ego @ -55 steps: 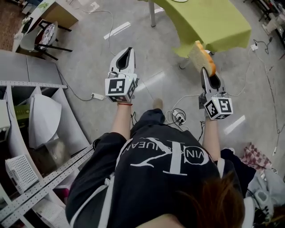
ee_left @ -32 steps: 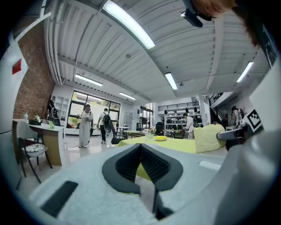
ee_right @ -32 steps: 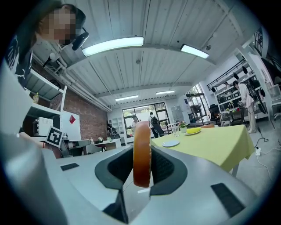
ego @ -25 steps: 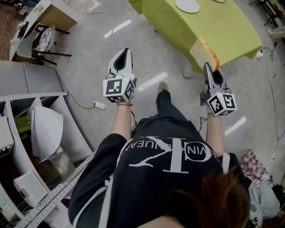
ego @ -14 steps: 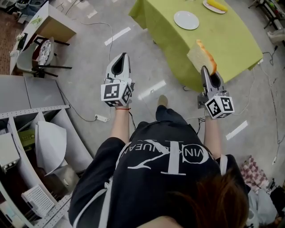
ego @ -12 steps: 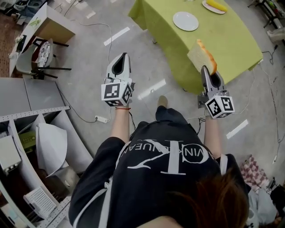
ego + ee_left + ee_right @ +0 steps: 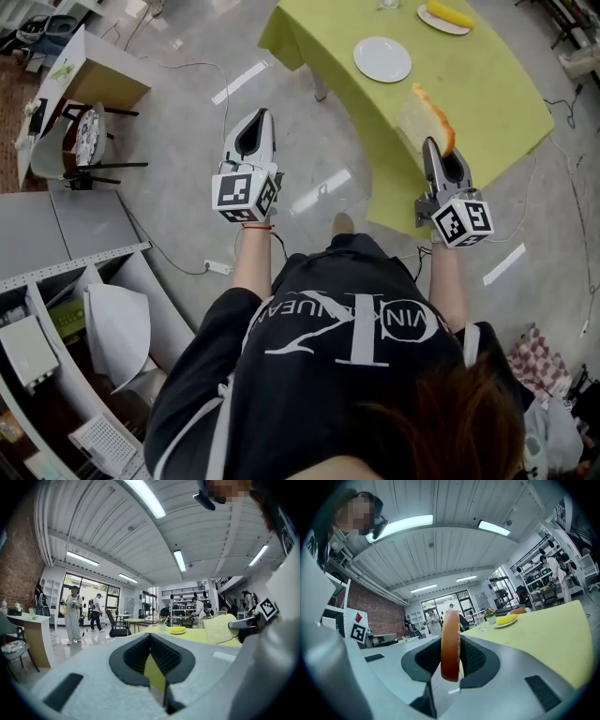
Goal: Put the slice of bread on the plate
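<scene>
Right tool: the right gripper (image 7: 436, 150), at the centre right of the head view, has its jaws closed on the slice of bread, pads pressing on both faces.
Bread: a pale slice of bread with an orange-brown crust (image 7: 424, 114) stands on edge above the gripper's tips, over the near edge of the table. In the right gripper view its crust edge (image 7: 450, 644) rises upright between the dark pads.
Left tool: the left gripper (image 7: 154, 666), at the centre left of the head view, is empty. Its jaws stand narrowly apart, and the green cloth shows through the gap.
Plate: a round white plate (image 7: 382, 59) lies bare on the table at the upper middle of the head view, well apart from the bread.
Table: a table under a yellow-green cloth (image 7: 487, 84) fills the upper right.
Other dish: a second white plate with a yellow item (image 7: 444, 16) sits at the top edge.
Surroundings: a grey floor (image 7: 187, 122), with a wooden desk (image 7: 94, 80) at the upper left.
</scene>
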